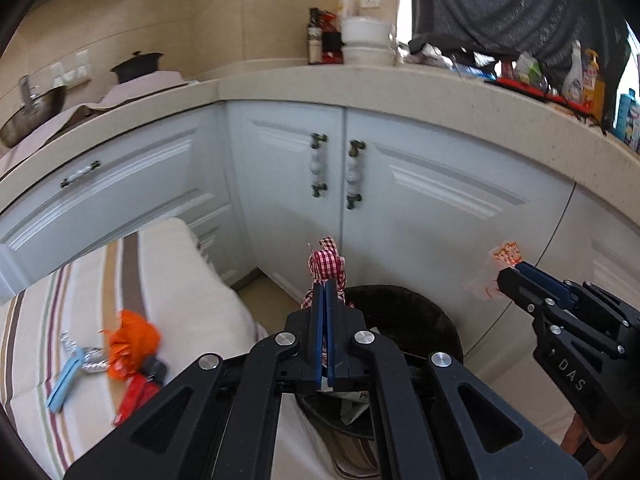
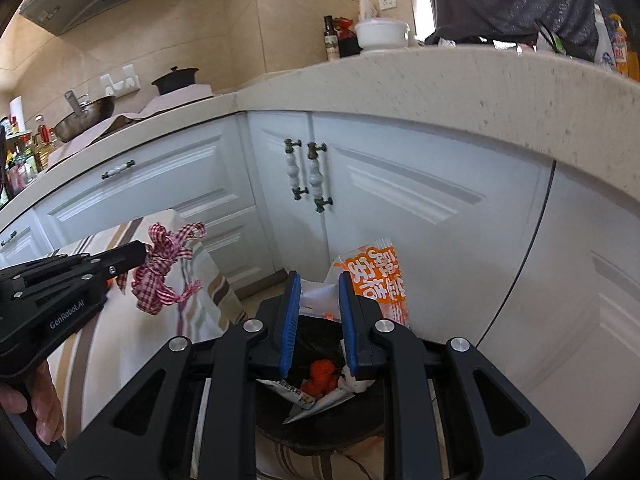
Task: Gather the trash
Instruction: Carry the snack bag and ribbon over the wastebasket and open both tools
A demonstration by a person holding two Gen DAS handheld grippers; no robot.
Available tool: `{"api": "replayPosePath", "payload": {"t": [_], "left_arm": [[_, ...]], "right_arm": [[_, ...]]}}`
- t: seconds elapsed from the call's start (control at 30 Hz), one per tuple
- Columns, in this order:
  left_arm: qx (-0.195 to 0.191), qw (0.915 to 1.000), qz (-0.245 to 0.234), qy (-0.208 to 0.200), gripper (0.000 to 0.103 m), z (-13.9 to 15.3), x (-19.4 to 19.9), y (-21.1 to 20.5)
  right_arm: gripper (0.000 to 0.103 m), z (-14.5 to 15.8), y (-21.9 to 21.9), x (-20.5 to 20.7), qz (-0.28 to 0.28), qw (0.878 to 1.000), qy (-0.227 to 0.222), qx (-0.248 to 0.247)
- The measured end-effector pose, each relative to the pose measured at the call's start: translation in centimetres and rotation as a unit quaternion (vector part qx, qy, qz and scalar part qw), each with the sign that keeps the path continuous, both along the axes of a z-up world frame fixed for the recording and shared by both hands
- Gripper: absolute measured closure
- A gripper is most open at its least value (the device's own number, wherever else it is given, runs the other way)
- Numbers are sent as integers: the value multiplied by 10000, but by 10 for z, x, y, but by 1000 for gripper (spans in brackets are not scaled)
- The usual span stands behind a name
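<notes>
My left gripper (image 1: 325, 286) is shut on a red-and-white checked ribbon (image 1: 326, 266), held just above the near rim of a black bin (image 1: 432, 320). The same ribbon (image 2: 164, 268) hangs from the left gripper (image 2: 140, 254) in the right wrist view. My right gripper (image 2: 319, 280) is shut on an orange-and-white snack wrapper (image 2: 372, 280), directly over the bin (image 2: 316, 344), which holds orange scraps and paper. In the left wrist view the right gripper (image 1: 506, 272) holds the wrapper (image 1: 490, 276) to the right of the bin.
A striped cloth-covered table (image 1: 168, 280) on the left carries an orange wrapper (image 1: 132, 340), foil (image 1: 92, 362), a blue stick (image 1: 64, 382) and a red piece (image 1: 136, 398). White cabinet doors (image 1: 400, 200) and a beige countertop (image 1: 360, 84) stand behind the bin. A hand (image 2: 40, 408) grips the left tool.
</notes>
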State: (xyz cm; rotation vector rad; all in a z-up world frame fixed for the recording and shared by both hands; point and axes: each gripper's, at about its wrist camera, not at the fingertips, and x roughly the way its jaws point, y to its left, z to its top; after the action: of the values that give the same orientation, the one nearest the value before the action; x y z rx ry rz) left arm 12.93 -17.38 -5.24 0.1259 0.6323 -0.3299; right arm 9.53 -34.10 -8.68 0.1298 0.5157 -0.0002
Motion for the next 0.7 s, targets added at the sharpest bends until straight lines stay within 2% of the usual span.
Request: {"api": "replayPosePath", "payload": {"t": [0.13, 0.2, 0.23, 0.27, 0.3, 0.43, 0.63, 0.7], "left_arm": [[88, 9999, -65, 91, 101, -6, 10, -15], [170, 9997, -80, 126, 99, -10, 13, -22], [194, 9997, -93, 153, 95, -12, 14, -24], [230, 9995, -97, 179, 88, -14, 16, -27], [254, 9995, -95, 191, 81, -15, 16, -28], [290, 9994, -65, 194, 66, -18, 17, -30], [214, 9995, 46, 206, 54, -14, 17, -25], [175, 9997, 101, 165, 50, -10, 15, -20]], "right_arm": [[83, -9, -8, 11, -60, 10000, 29, 47], [79, -12, -12, 17, -119, 9999, 27, 56], [74, -15, -13, 20, -130, 9999, 56, 70], [65, -17, -15, 22, -159, 9998, 67, 82], [64, -19, -16, 24, -179, 9998, 74, 103], [64, -24, -18, 27, -207, 9996, 136, 124], [63, -20, -16, 22, -240, 9996, 124, 106], [59, -15, -14, 20, -260, 9996, 96, 98]]}}
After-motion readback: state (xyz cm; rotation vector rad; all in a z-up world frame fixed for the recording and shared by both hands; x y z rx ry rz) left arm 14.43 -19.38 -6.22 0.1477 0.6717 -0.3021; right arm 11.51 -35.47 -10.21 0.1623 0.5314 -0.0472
